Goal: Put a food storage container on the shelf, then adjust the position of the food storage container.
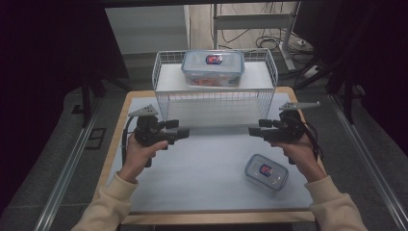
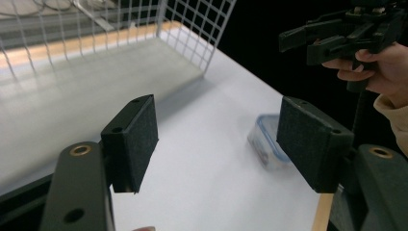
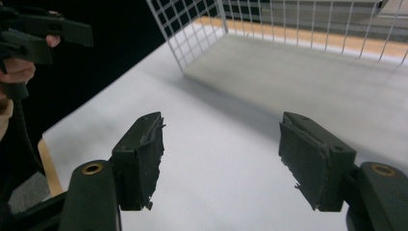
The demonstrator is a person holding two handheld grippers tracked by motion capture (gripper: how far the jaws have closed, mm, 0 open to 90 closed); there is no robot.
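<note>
Now both forearms, in cream sleeves, come up from the near edge of the worktop (image 1: pixel 159 192) and angle slightly outward, each hand wrapped around a grip held above the white mat. The left hand-held gripper (image 1: pixel 185 133) sits over the left half of the worktop with its jaws pointing inward toward the middle, level with the surface; its grey three-cornered plate rides on top. The right hand-held gripper (image 1: pixel 252 131) mirrors it over the right half, jaws pointing back toward the left one, so the two face each other with a clear gap between them.

In the left gripper view the two black padded jaws stand wide apart with nothing between them, bare mat showing in the gap. The right gripper view shows the same: jaws spread wide, pads frayed at the edges, nothing held.

A small clear lidded food container (image 1: pixel 266 172) with a blue-rimmed lid lies flat on the mat near the right near corner, just beside the right wrist and untouched; it also appears in the left gripper view, blurred, beside the right-hand jaw. A white wire rack (image 1: pixel 166 77) stands along the far edge of the worktop, and a larger lidded food container (image 1: pixel 212 68) rests on its upper shelf, well apart from both hands.
</note>
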